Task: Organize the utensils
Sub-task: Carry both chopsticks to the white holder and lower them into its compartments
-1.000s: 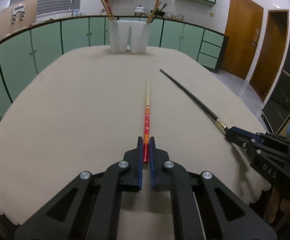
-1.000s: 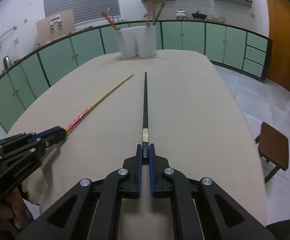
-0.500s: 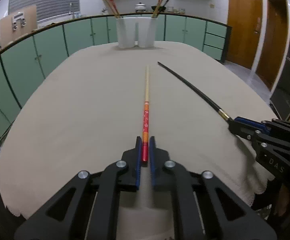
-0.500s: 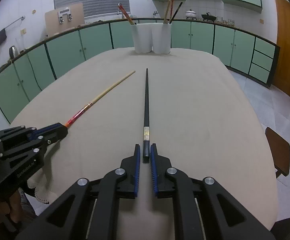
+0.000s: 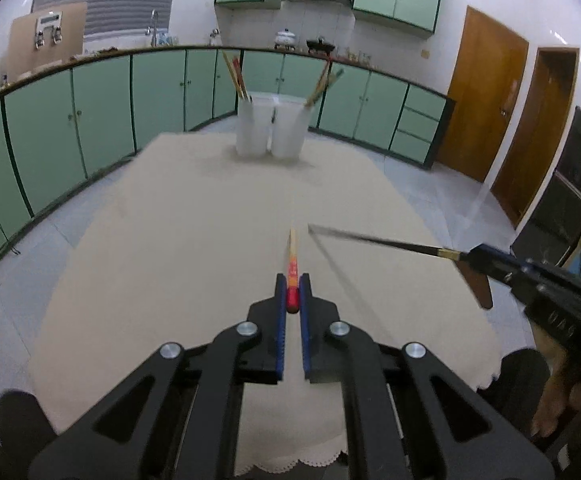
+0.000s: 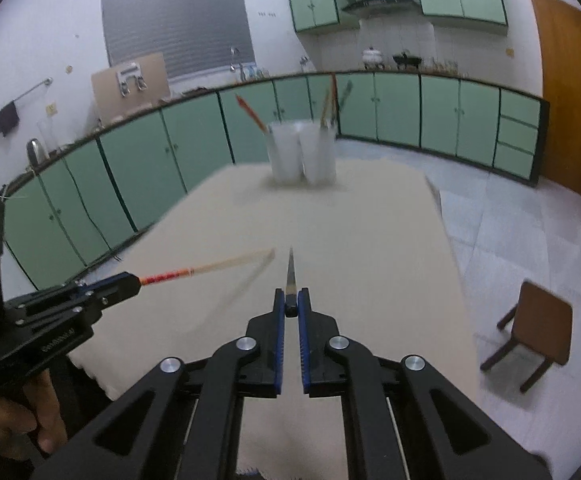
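Left gripper, jaws pinching red-ended chopstick; right gripper, jaws pinching black chopstick. Both chopsticks held above cloth-covered worktop, well short of two white holders at far end.

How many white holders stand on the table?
2. Both white holders stand side by side at the far end of the table: the left holder and the right holder, each with chopsticks inside.

Green base cabinets are ranged along the walls from nine to two o'clock; wooden doors are set at three, a stool below.
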A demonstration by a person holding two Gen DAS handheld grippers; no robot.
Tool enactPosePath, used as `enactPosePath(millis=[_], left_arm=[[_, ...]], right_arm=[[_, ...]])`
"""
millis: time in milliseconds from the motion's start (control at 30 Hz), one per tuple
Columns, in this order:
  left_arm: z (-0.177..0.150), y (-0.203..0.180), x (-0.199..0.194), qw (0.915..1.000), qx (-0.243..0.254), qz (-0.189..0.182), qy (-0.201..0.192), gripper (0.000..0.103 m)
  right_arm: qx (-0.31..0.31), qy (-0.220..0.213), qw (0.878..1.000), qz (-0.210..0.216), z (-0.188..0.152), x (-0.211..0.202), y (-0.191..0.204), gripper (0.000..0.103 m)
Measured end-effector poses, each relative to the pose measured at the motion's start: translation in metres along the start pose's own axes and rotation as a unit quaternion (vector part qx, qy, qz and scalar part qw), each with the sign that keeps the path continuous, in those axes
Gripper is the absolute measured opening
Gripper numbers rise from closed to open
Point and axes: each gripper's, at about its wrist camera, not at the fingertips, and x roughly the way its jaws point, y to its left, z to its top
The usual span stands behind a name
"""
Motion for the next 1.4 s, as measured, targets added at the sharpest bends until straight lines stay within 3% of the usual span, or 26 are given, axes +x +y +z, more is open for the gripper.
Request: enactPosePath(millis=[267,633,1000,1400], left_arm=[[0.063,0.015,-0.012,1.0000,0.001,-0.007,0.003,0.005],[0.131,0.031,0.021,0.9961,0.013,-0.040,0.078,0.005],[0.212,0.027,0.024,0.9956,0.060,-0.038,0.061,0.005],[0.322,0.030,0.035,0.9977,0.058,-0.025,0.024,0.005]], right_arm=[[-0.051,0.013,0.999,0.012,0.078,-0.003,0.005,0.007],[-0.071,0.075,0.994,0.028,0.154,0.043,0.003,0.007],[-0.087,0.091,0.992,0.019,0.227,0.055,0.002,0.006],[-0.076,0.039,0.996,-0.005,0.345,0.068,0.001,0.006]])
